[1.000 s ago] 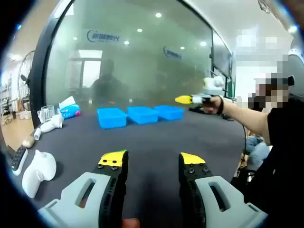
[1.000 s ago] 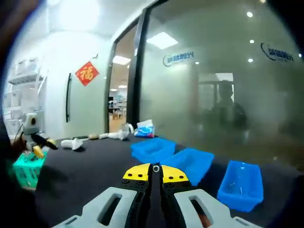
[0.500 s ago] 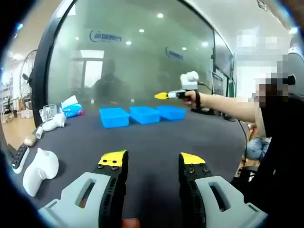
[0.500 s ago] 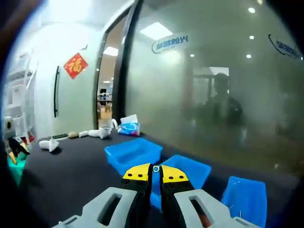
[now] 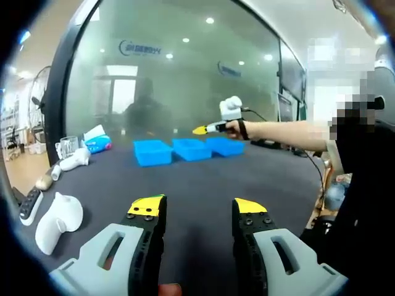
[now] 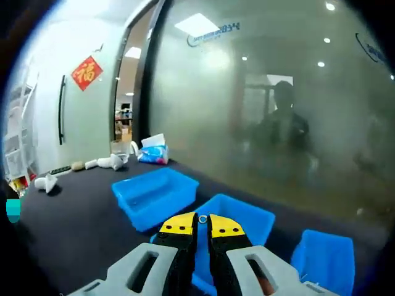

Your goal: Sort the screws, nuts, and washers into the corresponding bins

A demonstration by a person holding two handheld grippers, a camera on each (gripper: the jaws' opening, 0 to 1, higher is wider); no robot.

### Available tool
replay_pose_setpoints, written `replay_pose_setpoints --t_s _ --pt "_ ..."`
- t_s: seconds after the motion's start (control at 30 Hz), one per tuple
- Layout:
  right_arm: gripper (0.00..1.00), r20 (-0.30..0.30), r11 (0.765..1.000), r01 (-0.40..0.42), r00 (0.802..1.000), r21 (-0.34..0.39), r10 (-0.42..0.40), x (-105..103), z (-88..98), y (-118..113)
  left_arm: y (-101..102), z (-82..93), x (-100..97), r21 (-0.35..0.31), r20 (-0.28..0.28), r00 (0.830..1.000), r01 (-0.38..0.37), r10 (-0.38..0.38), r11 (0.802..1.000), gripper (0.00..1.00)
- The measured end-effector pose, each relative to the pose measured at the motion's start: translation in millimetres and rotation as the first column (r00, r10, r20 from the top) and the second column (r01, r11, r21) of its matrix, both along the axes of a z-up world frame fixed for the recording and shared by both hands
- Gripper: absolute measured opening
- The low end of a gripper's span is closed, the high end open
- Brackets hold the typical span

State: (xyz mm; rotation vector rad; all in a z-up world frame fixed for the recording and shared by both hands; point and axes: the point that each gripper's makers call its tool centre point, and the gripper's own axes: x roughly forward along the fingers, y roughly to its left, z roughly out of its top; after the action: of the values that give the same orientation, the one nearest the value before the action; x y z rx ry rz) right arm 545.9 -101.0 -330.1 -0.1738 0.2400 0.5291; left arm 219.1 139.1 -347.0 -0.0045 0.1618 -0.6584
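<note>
1. In the left gripper view the left tool [image 5: 197,209] hovers low over the dark tabletop [image 5: 203,179] with its yellow-tipped jaws spread apart and nothing between them.
2. In the right gripper view the right tool [image 6: 202,223] has its jaws pressed nearly together, pinching a small metal ring, apparently a washer [image 6: 202,218], at the very tips.
3. Three blue bins stand in a row on the tabletop: the left bin [image 6: 154,192] at about ten o'clock of the tips, the middle bin [image 6: 247,223] directly beyond them, and the right bin [image 6: 324,256] at about three o'clock.
4. In the left gripper view the same row of bins [image 5: 188,150] lies at twelve o'clock, with the right tool [image 5: 200,130] held above it.
5. White devices [image 5: 58,219] lie at nine o'clock, and a tissue pack [image 5: 99,143] sits nearer the glass wall [image 5: 173,74].
</note>
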Motion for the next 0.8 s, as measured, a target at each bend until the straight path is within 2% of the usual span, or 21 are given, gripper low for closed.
replay_pose_setpoints --t_s 0.17,0.33,0.5,0.67,0.8 --pt "0.06 0.0 1.0 -0.019 1.0 -0.005 0.019 -3 -2.7 4 0 -0.2 0.6 0.0 -0.002 1.0 0.001 -0.001 1.0 0.42" --pt "0.2 0.032 1.0 -0.025 0.999 -0.006 0.025 -7 2.0 4 -2 -0.7 0.8 -0.002 -0.004 1.0 0.004 -0.004 1.0 0.42" --pt "0.25 0.05 1.0 -0.024 0.998 -0.006 0.024 -15 3.8 2 -3 -1.5 1.0 -0.004 -0.006 1.0 0.004 -0.004 1.0 0.42" --pt "0.26 0.048 0.999 -0.04 0.998 0.007 0.039 -35 2.5 -1 -3 -0.9 1.5 -0.004 -0.005 1.0 0.006 -0.006 1.0 0.42" --pt "0.26 0.058 0.997 -0.072 0.996 0.014 0.071 -62 3.0 -5 -3 -0.9 1.2 -0.006 -0.004 1.0 0.008 -0.008 1.0 0.42"
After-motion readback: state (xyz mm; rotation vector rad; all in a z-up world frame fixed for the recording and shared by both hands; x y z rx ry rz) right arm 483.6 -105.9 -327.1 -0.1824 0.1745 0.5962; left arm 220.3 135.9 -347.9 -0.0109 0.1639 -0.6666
